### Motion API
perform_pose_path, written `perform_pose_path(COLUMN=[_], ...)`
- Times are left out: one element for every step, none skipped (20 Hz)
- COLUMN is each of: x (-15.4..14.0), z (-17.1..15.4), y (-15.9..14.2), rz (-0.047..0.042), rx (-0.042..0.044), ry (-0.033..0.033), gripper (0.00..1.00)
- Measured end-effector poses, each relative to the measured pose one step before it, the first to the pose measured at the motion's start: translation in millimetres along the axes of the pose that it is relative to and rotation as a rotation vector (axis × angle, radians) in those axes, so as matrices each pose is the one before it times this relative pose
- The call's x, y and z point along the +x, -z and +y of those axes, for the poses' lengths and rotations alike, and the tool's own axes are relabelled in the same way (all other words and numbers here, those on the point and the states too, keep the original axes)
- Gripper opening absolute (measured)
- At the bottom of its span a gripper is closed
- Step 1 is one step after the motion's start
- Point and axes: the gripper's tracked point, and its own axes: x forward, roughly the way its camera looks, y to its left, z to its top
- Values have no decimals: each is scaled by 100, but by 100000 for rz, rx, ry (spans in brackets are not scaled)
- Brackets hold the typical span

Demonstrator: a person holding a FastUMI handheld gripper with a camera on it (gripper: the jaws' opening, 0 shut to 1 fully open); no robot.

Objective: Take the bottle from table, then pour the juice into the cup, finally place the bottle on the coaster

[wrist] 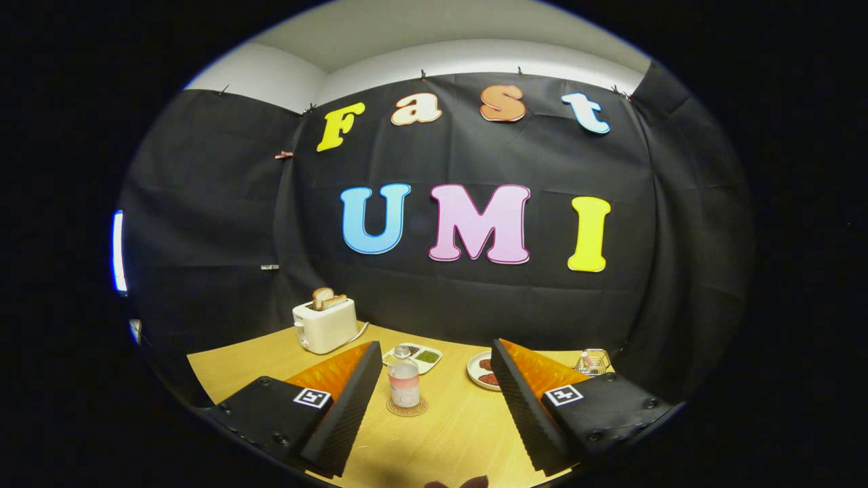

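A small clear bottle with pinkish juice in its lower half stands upright on a round woven coaster on the wooden table. My gripper is open, its fingers spread wide. The bottle stands in the gap between them, near the left finger and apart from both fingers. Nothing is held. A small dark shape shows at the table's near edge; I cannot tell what it is.
A white toaster with two bread slices stands at the back left. Beyond the bottle lies a white tray with green food. A plate with reddish food and a small wire basket lie back right.
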Motion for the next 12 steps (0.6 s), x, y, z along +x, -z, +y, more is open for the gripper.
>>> perform_pose_path(x=[-641,-461,-319,-517,-298,-254,-343,-278,-321,-258,-162,-99], z=[-376,-229,-224,-96,-121,-224,-197,80,230,279,18,22], y=[-222,-434,-409,-173,-92,-240,-321,-388,-156,-40,293,-40], rz=[-629,-1027,-783,-215,35,-59,-531,-690,-458,272,545,170], rx=[-458,-337,-212,-100,-436,-980,-983,-507,561,1114,723,-207], ry=[998,363,121,-37,125,171,177,-449,-505,-881,-266,-61], gripper=[98,98,98,98,98,98,98,98,98,98,98,98])
